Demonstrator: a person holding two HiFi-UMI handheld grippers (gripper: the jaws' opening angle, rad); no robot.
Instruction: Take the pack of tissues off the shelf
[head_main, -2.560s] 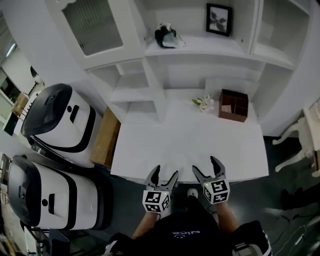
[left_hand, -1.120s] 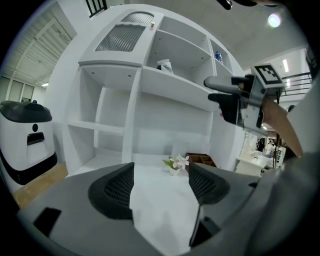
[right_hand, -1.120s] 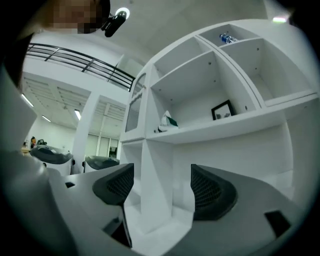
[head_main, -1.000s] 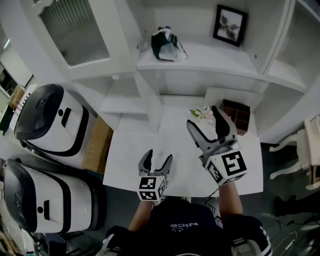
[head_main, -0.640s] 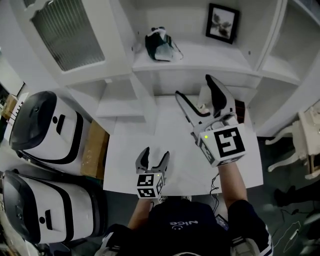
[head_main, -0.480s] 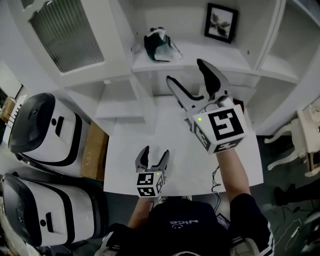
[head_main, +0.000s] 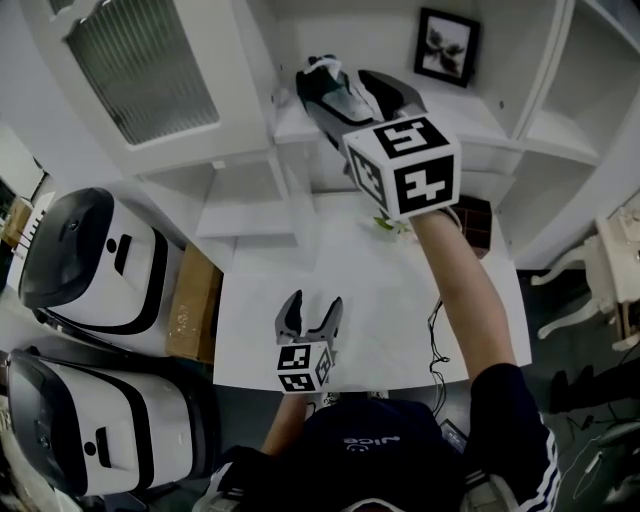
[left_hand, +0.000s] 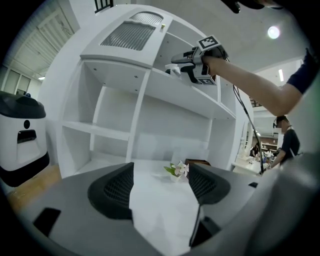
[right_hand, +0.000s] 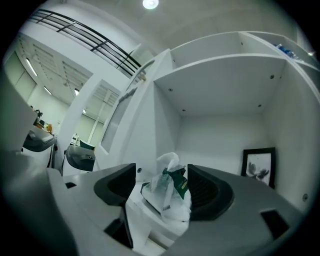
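The pack of tissues (head_main: 325, 68), white with a dark green label, sits on the upper shelf (head_main: 480, 125) of the white cabinet. My right gripper (head_main: 340, 82) is raised to that shelf, one finger on each side of the pack. In the right gripper view the pack (right_hand: 167, 192) stands between the jaws, close to the right pad with a gap on the left; the jaws are closing. My left gripper (head_main: 311, 310) hangs open and empty low over the white table (head_main: 350, 300). The left gripper view shows the right gripper (left_hand: 187, 62) up at the shelf.
A framed picture (head_main: 447, 46) leans at the shelf's back right. A small flower pot (head_main: 395, 225) and a brown wooden box (head_main: 478, 215) stand at the table's back. Two white-and-black machines (head_main: 95, 250) and a cardboard box (head_main: 195, 305) are on the left.
My right gripper has risen from above the table to the upper shelf and now straddles the tissue pack. The left gripper has stayed in place.
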